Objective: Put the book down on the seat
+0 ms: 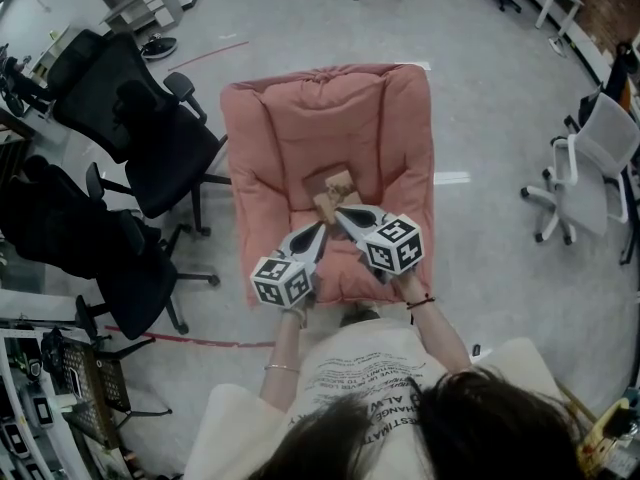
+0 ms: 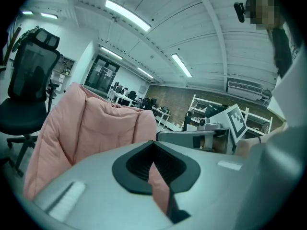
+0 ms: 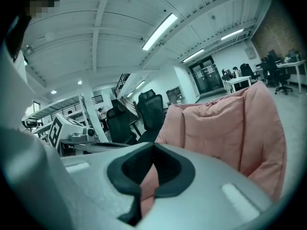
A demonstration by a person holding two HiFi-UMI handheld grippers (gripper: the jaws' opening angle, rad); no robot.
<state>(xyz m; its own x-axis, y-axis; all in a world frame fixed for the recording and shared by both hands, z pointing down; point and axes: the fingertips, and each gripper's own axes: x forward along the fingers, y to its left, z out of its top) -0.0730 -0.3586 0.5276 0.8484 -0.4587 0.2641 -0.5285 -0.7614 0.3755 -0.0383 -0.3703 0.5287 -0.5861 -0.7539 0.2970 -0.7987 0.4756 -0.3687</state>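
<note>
A small brown book (image 1: 336, 189) lies on the seat of the pink cushioned chair (image 1: 300, 118), near the backrest. In the head view both grippers point at it from the seat's front edge. The tips of my left gripper (image 1: 322, 225) sit just short of the book's near edge, and those of my right gripper (image 1: 340, 212) are at its near corner. Whether they touch it I cannot tell. In the left gripper view the left gripper (image 2: 153, 143) has its jaws together with only pink cushion (image 2: 91, 123) beyond. The right gripper (image 3: 153, 146) looks the same. The book is hidden in both gripper views.
Two black office chairs (image 1: 150, 133) (image 1: 95, 243) stand close on the pink chair's left. A white office chair (image 1: 590, 163) is off to the right. A metal rack (image 1: 60, 388) is at the bottom left. Grey floor lies behind the pink chair.
</note>
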